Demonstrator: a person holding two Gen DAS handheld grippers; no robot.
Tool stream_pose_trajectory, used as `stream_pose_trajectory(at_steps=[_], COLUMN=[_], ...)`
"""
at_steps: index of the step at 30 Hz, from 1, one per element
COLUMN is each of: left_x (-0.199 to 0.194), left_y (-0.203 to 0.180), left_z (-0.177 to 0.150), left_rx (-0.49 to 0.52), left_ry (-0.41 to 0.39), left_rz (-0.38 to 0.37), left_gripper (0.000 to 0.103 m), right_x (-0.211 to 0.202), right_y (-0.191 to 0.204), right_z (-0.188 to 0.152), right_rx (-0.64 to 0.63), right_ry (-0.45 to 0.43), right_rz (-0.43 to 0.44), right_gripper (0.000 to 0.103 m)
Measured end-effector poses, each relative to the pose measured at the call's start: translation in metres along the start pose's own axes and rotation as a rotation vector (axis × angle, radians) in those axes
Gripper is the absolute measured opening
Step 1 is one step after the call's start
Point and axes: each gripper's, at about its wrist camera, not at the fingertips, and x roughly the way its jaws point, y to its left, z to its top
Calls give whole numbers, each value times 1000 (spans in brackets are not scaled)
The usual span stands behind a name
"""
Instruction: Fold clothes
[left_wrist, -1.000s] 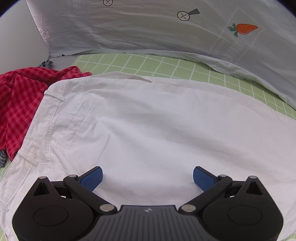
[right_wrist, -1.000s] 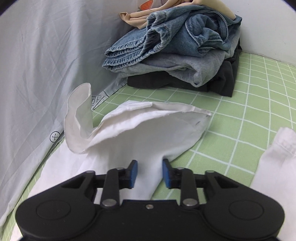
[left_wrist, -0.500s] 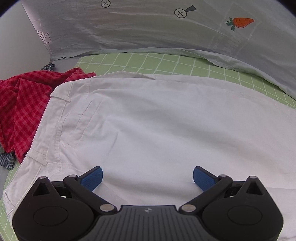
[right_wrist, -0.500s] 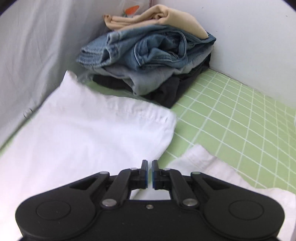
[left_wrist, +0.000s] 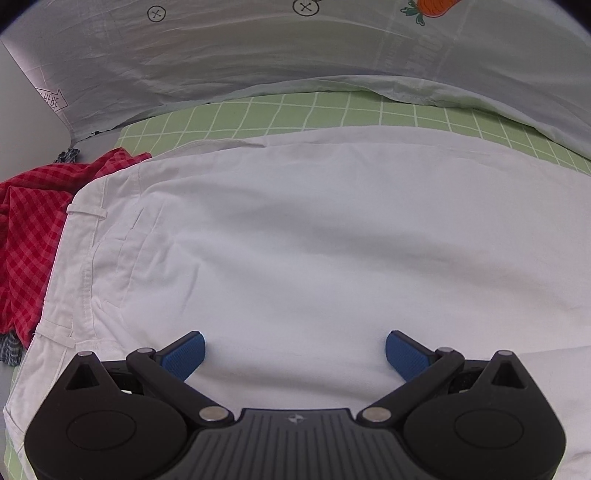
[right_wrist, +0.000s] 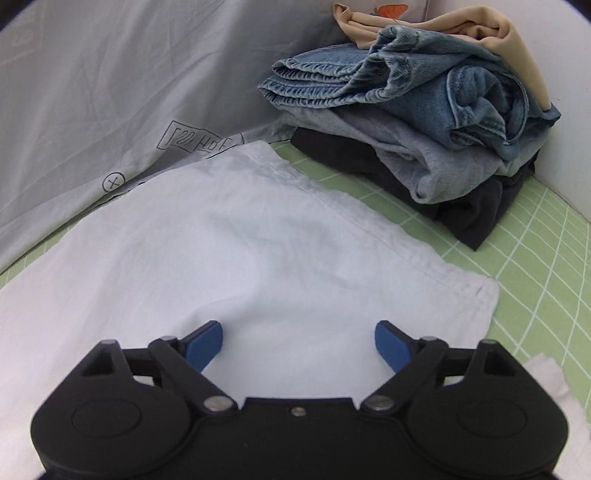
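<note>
The white trousers (left_wrist: 314, 240) lie flat for folding. Left gripper (left_wrist: 294, 350) and right gripper (right_wrist: 298, 341) gape wide, holding nothing.

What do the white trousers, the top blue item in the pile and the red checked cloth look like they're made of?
White trousers: probably matte woven cotton or twill; stitched waistband, belt loops, soft creases.
Blue item: denim, faded, with pale worn hems and heavy seams.
Red checked cloth: thin woven fabric, likely cotton gingham; it crumples into small folds. Fibre content can't be confirmed by sight.
</note>
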Motion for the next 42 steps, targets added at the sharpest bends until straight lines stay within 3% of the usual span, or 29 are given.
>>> stream_pose_trajectory(at_steps=[4,8,13,16,23,30,35,39,42], left_x=[-17,-49,-84,-94,-111,-122,-132,-141,-142], left_y=[16,39,69,82,98,88,72,61,54], left_z=[-6,-29,-80,-111,-158,-185,-198,-206,-212], left_rx=[-40,-61,-93,-122,-145,-113,-78,-71,-61], left_ry=[-12,-43,-52,-31,-8,10,11,5,12], left_rz=[-30,-39,-58,-66,-105,-129,-144,-157,-157], left_gripper=[103,103,103,103,103,103,103,103,103], right_x=[-14,-57,-114,-139,-174,-197,-207,-217,-218], right_y=[-13,-28,-43,-50,-79,-94,-119,-160,-185], right_z=[2,-17,-70,-109,-180,-202,-213,-220,-219], right_rx=[5,-18,-25,-88,-75,-101,-43,198,283], right_ry=[-2,-11,17,53,105,99,115,70,38], right_rz=[-52,-21,90,91,102,131,194,263,233], right_gripper=[103,103,103,103,103,103,103,103,103])
